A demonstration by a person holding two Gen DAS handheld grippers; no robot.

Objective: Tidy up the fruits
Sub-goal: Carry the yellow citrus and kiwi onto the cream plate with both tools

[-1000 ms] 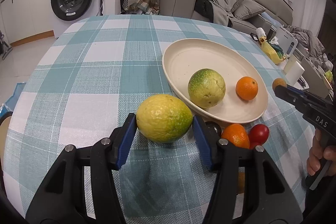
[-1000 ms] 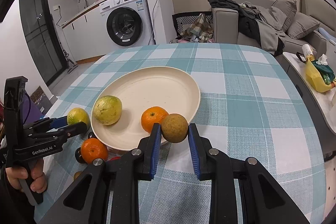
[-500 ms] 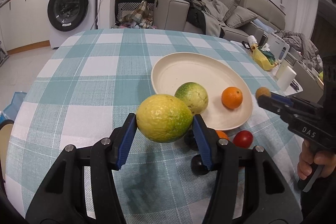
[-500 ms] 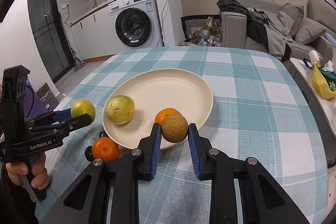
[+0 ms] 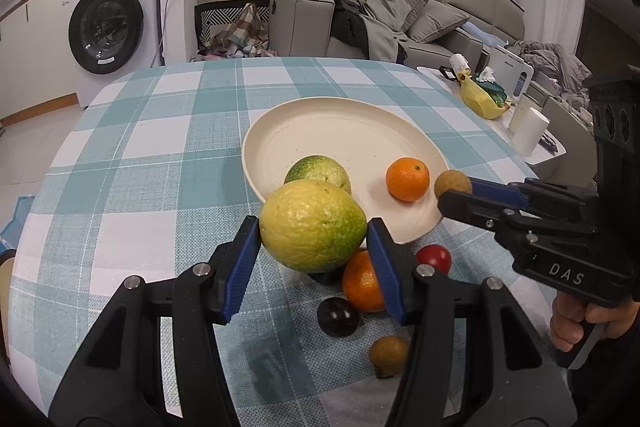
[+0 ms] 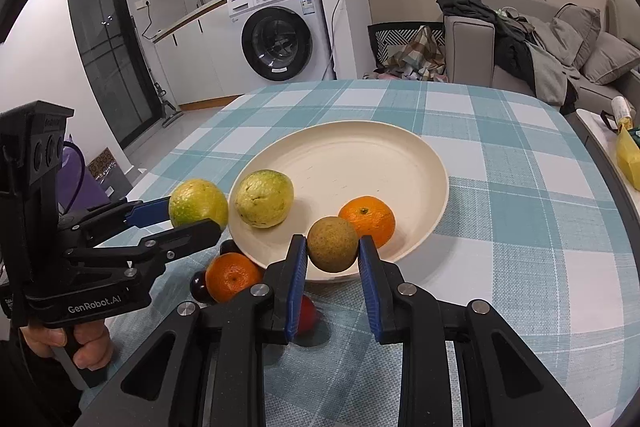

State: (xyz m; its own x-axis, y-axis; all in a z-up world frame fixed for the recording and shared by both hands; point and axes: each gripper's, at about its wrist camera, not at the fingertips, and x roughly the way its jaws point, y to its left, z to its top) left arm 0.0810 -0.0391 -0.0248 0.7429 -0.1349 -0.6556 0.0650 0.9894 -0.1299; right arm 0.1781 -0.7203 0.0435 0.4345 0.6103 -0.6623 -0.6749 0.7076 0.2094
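**Two fruits held at the near rim of the plate**

The left gripper (image 5: 313,251) is clamped on a large yellow-green citrus fruit (image 5: 313,225), its blue pads pressing both sides, and holds the fruit clear of the surface in the lower centre of the left wrist view. In the right wrist view that same fruit (image 6: 198,203) appears at middle left, just beside the left rim of the round cream plate (image 6: 400,147).

The right gripper (image 6: 333,267) stands narrow, closed on a small round brownish-green fruit (image 6: 332,244), which sits at the plate's near rim in the lower centre of that view; in the left wrist view it shows at middle right (image 5: 452,183).

Inside the plate lie a pale green bumpy fruit (image 6: 264,198) at its left and an orange mandarin (image 6: 367,218) near the front edge, well apart from each other.

On the teal-and-white checked cloth covering the surface (image 5: 140,167), below the plate, sit a second orange mandarin (image 5: 360,283), a red round fruit (image 5: 435,256), a dark purple round fruit (image 5: 337,315) and a small brown fruit (image 5: 388,350), close together. A person's hand (image 6: 76,341) grips the left gripper's handle at lower left.
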